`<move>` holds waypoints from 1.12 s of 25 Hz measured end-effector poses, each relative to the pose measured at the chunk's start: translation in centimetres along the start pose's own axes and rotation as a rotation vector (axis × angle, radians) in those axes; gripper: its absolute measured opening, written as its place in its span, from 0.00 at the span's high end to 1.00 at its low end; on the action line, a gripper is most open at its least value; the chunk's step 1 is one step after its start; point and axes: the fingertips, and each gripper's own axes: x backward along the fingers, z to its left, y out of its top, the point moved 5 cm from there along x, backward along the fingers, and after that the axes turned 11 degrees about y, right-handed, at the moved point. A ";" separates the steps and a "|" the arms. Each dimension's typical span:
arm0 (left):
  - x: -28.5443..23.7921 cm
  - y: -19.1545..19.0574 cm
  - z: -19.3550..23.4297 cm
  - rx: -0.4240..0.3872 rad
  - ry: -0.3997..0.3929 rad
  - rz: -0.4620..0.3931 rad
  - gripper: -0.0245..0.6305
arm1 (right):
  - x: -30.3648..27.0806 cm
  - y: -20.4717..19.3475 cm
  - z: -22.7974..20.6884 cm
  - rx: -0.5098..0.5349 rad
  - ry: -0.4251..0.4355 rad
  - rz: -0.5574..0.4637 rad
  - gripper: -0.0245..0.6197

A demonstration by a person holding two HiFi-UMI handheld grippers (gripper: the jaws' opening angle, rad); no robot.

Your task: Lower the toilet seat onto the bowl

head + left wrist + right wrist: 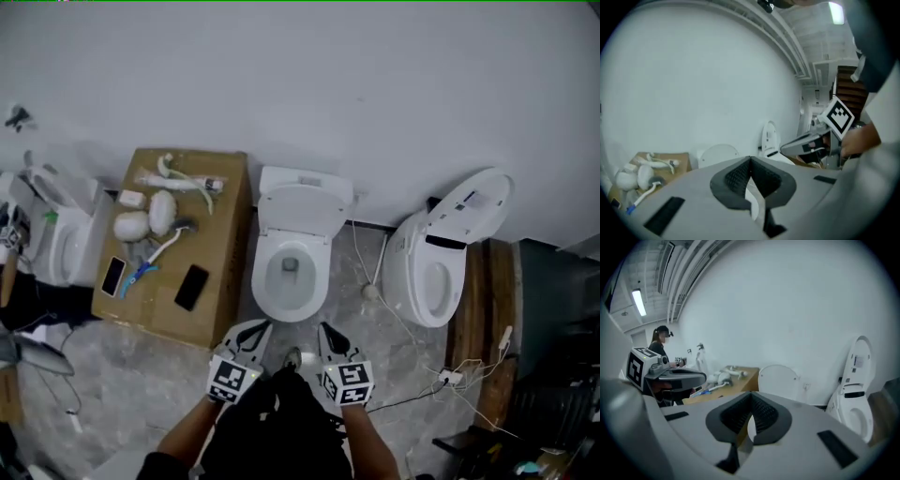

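Note:
The white toilet (292,272) stands against the wall with its bowl open. Its seat and lid (302,212) are raised against the tank; the same raised lid (718,153) (779,379) shows beyond each gripper's jaws. My left gripper (251,332) (751,162) hangs just in front of the bowl's near rim, to its left. It is shut with nothing in it and is clear of the toilet. My right gripper (331,337) (751,399) is beside it on the right, also shut and empty.
A cardboard box (225,272) left of the toilet carries two phones, brushes and white parts. A second toilet (441,262) leans at the right with cables (450,375) on the floor near it. Another white fixture (56,234) stands far left. A person (658,341) stands in the background.

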 end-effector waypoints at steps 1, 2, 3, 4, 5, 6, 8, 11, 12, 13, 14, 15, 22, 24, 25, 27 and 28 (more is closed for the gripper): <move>1.4 2.1 0.3 0.008 0.038 -0.041 0.93 | 1.5 1.4 0.7 -0.003 -0.022 -0.039 0.93; 2.8 4.0 0.5 0.010 0.073 -0.078 0.93 | 2.9 2.5 1.3 -0.001 -0.042 -0.073 0.93; 4.0 5.7 0.6 0.012 0.104 -0.114 0.93 | 4.1 3.5 2.0 0.008 -0.058 -0.103 0.93; 5.2 7.2 0.7 0.016 0.128 -0.152 0.93 | 5.2 4.3 2.6 0.021 -0.069 -0.129 0.93; 6.3 8.5 0.7 0.024 0.145 -0.191 0.93 | 6.2 4.9 3.3 0.036 -0.077 -0.153 0.93; 7.2 9.5 0.7 0.034 0.155 -0.228 0.93 | 7.0 5.5 3.8 0.049 -0.084 -0.176 0.93; 8.8 11.0 0.3 0.052 0.161 -0.280 0.93 | 8.3 6.5 4.7 0.061 -0.092 -0.222 0.93; 10.5 12.0 -0.4 0.072 0.175 -0.323 0.93 | 9.7 7.6 5.6 0.072 -0.101 -0.275 0.93; 10.8 12.1 -0.5 0.076 0.182 -0.333 0.93 | 10.0 7.8 5.9 0.075 -0.104 -0.287 0.93; 11.0 12.2 -0.5 0.077 0.188 -0.341 0.93 | 10.1 7.9 6.0 0.075 -0.107 -0.296 0.93; 11.1 12.2 -0.4 0.078 0.194 -0.346 0.93 | 10.1 7.9 6.1 0.073 -0.108 -0.302 0.93; 11.0 12.2 -0.2 0.078 0.200 -0.349 0.93 | 10.1 8.1 6.2 0.070 -0.108 -0.305 0.93; 10.4 12.6 0.5 0.081 0.184 -0.343 0.93 | 9.5 9.0 6.8 0.071 -0.081 -0.327 0.93; 10.4 12.6 0.6 0.082 0.190 -0.346 0.93 | 9.4 9.0 6.9 0.072 -0.080 -0.330 0.93; 10.4 12.6 0.7 0.084 0.192 -0.344 0.93 | 9.3 9.1 6.9 0.071 -0.080 -0.333 0.93; 10.4 12.6 0.8 0.088 0.196 -0.344 0.93 | 9.2 9.1 6.9 0.069 -0.078 -0.336 0.93; 10.5 12.7 0.8 0.087 0.199 -0.346 0.93 | 9.2 9.1 7.0 0.068 -0.076 -0.334 0.93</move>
